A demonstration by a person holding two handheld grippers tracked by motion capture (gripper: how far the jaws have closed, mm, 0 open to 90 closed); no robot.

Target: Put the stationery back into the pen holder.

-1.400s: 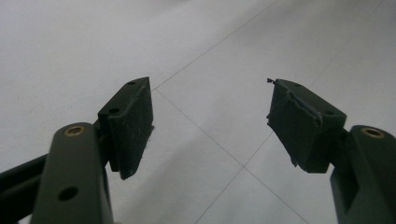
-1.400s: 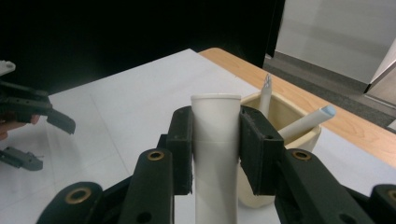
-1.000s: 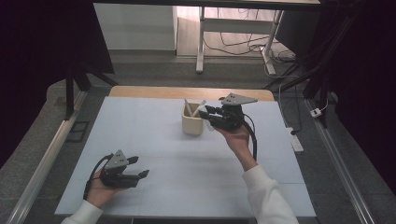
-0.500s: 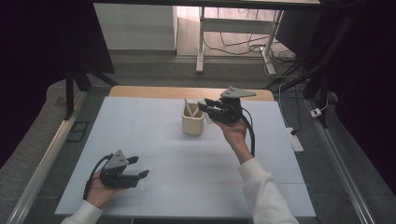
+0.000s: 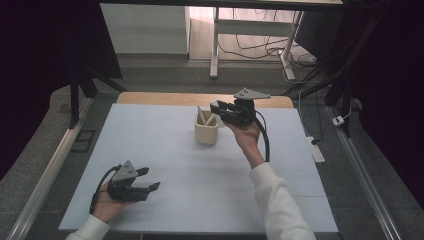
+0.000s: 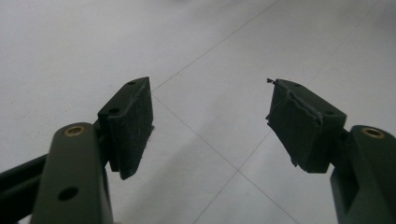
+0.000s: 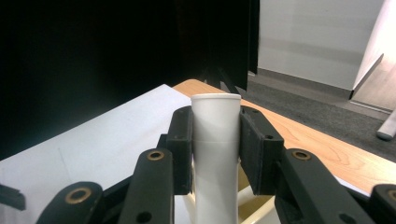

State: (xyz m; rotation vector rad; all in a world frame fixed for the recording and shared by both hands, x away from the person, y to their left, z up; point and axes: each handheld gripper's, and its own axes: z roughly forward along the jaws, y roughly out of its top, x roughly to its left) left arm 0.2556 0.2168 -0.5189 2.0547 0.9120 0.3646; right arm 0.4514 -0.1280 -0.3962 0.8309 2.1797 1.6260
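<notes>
A cream holder (image 5: 206, 134) stands on the white table top, toward the back middle. My right gripper (image 5: 216, 107) hovers just right of and above the holder's rim, pointing left. In the right gripper view its pads (image 7: 182, 154) are shut on a white tube (image 7: 215, 140), whose lower end reaches down into the holder (image 7: 254, 210). Another thin white stick (image 5: 201, 114) leans inside the holder. My left gripper (image 5: 149, 179) rests low at the near left of the table. Its jaws (image 6: 210, 126) are open, with bare table between them.
The white table mat (image 5: 165, 155) ends in a wooden strip (image 5: 150, 98) at the back. Metal rails (image 5: 45, 175) run along both sides. A cable and a power strip (image 5: 316, 150) lie off the right edge. Desk legs (image 5: 215, 45) stand beyond the table.
My right gripper has drifted a little toward the back of the table with the white tube in its grip. The left gripper has stayed put.
</notes>
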